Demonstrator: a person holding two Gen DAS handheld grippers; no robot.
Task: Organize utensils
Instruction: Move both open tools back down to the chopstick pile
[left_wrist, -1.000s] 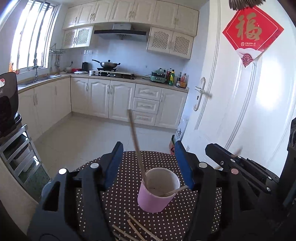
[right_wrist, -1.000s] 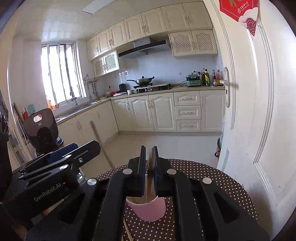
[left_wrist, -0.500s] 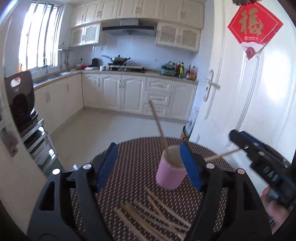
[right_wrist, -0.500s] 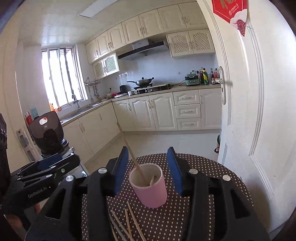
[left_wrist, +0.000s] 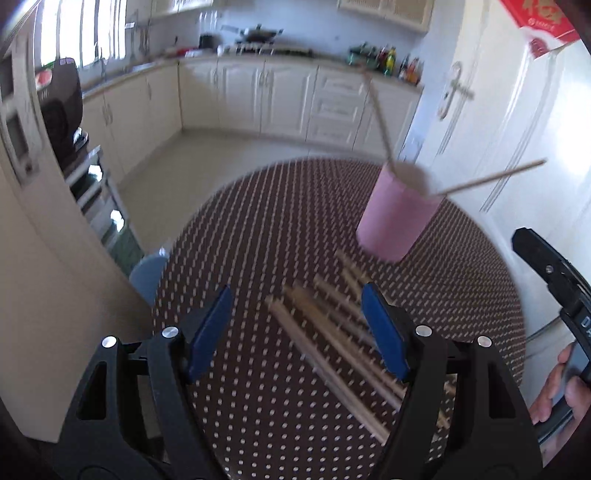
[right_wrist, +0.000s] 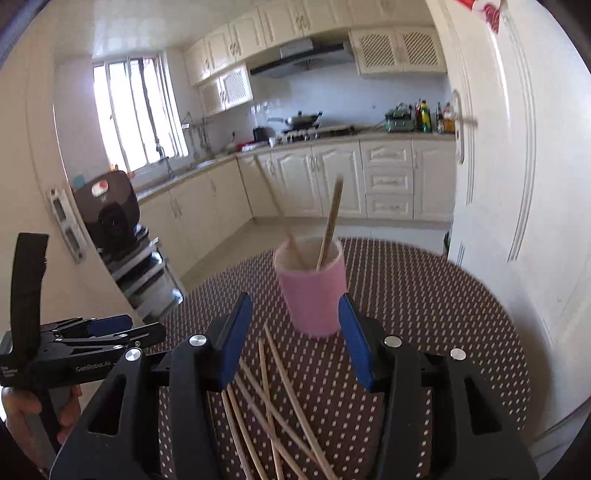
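A pink cup (left_wrist: 397, 218) (right_wrist: 314, 295) stands on the round dotted table (left_wrist: 258, 229) (right_wrist: 424, 295) and holds two wooden chopsticks (right_wrist: 330, 221), which lean out of it. Several loose chopsticks (left_wrist: 332, 332) (right_wrist: 273, 398) lie on the table in front of the cup. My left gripper (left_wrist: 295, 328) is open and empty above the loose chopsticks. My right gripper (right_wrist: 291, 332) is open and empty, just short of the cup. The left gripper also shows at the left of the right wrist view (right_wrist: 110, 332).
A white door (right_wrist: 517, 184) stands close to the table's right side. A metal rack with a black appliance (right_wrist: 110, 214) stands at the left. Kitchen cabinets (right_wrist: 332, 173) and a counter run along the far wall.
My right gripper opened and let a chopstick drop into the cup. Both grippers drew back from the cup, and the left one moved left and down over the loose chopsticks.
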